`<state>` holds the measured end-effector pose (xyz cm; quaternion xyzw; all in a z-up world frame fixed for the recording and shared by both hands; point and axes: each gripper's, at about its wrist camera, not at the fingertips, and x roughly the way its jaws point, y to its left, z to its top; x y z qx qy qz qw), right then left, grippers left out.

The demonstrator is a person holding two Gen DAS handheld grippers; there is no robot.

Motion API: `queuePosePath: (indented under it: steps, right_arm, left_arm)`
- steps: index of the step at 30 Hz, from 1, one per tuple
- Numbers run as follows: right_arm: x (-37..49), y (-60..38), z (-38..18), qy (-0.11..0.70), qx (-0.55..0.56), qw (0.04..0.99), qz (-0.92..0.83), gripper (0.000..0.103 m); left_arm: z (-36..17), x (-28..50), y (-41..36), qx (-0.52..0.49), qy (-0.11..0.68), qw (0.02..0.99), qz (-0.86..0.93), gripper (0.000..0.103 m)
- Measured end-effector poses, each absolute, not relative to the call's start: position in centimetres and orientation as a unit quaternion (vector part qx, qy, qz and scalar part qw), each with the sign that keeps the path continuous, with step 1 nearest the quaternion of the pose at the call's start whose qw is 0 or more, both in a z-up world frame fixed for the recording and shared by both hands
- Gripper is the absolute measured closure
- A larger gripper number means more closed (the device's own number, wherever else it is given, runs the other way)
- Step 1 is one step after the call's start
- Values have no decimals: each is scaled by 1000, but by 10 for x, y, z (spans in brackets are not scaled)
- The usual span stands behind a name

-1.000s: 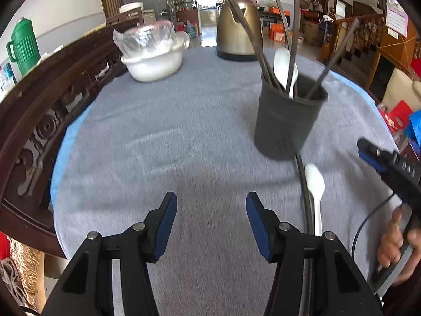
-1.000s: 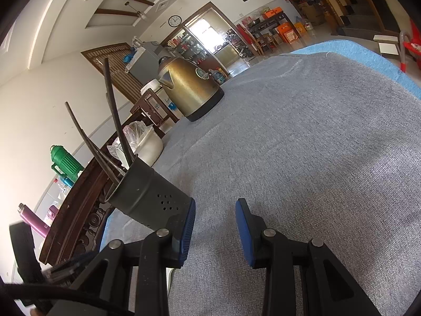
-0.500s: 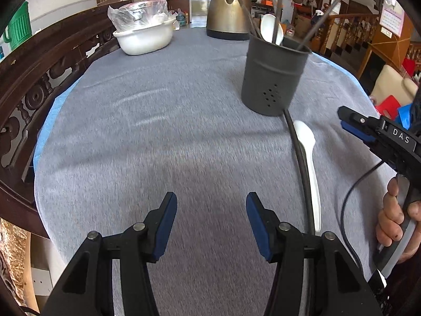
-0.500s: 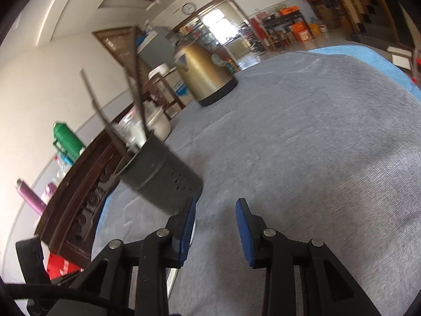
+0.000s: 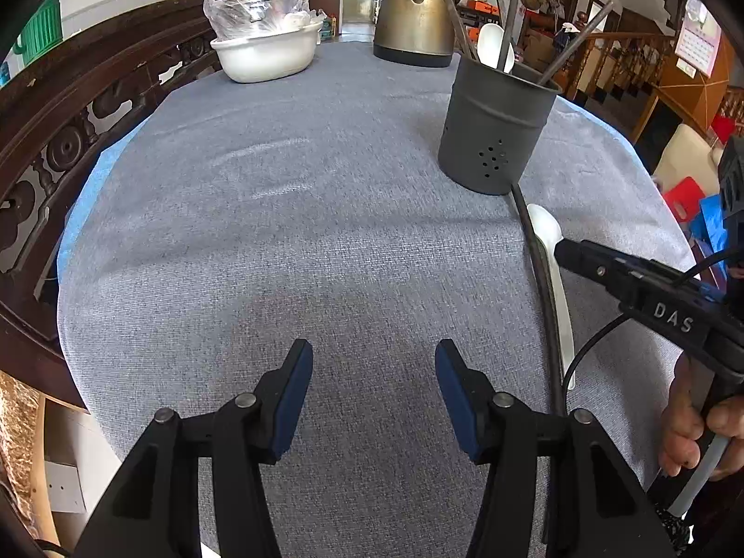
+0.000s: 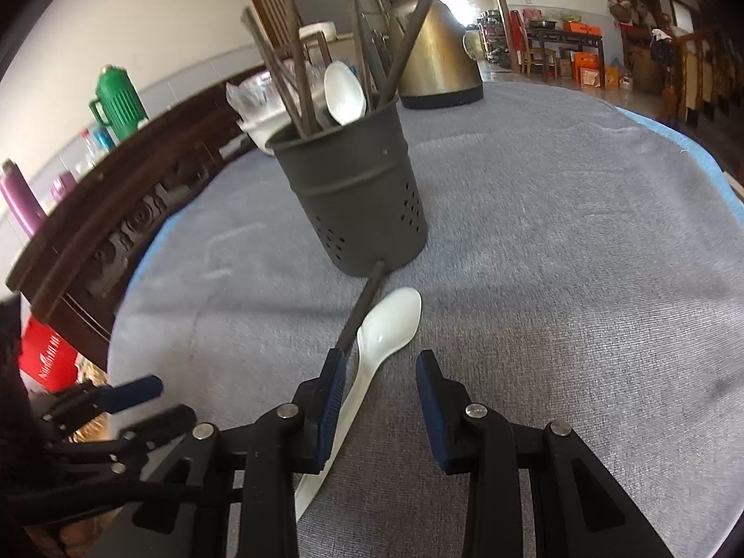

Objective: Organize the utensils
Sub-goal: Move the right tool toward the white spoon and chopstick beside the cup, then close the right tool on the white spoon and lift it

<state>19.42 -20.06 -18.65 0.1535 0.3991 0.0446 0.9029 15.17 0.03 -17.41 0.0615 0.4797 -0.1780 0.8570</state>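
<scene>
Right claw [image 6: 379, 397] agape over spoon [image 6: 388, 321]

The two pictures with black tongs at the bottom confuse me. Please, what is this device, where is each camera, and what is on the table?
No robot: a person holds a two-finger gripper in each hand, with a camera on each looking along its fingers. One picture is from the left gripper, the other from the right gripper. Both are open and hold nothing. On the grey tablecloth stands a dark utensil holder with chopsticks and a spoon inside. In front of it lie a white spoon and a dark chopstick, side by side. Behind are a kettle and a white bowl.
</scene>
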Motion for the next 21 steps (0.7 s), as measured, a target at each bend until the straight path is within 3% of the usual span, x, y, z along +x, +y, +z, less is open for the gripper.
queuePosePath:
  steps: [9,15,21]
  right_arm:
    - [204,-185,-190,424,116,898,24,71]
    - [205,-180,-190,429,67,901,4,83]
    - [197,-217,-191,432,81,898,-23,83]
  left_arm:
    - [-177,152,2,54,485,854,-181,47]
    - [-176,151,2,54,486,853,-181,47]
    - [-168,152,-5,60,482,854,-189,47]
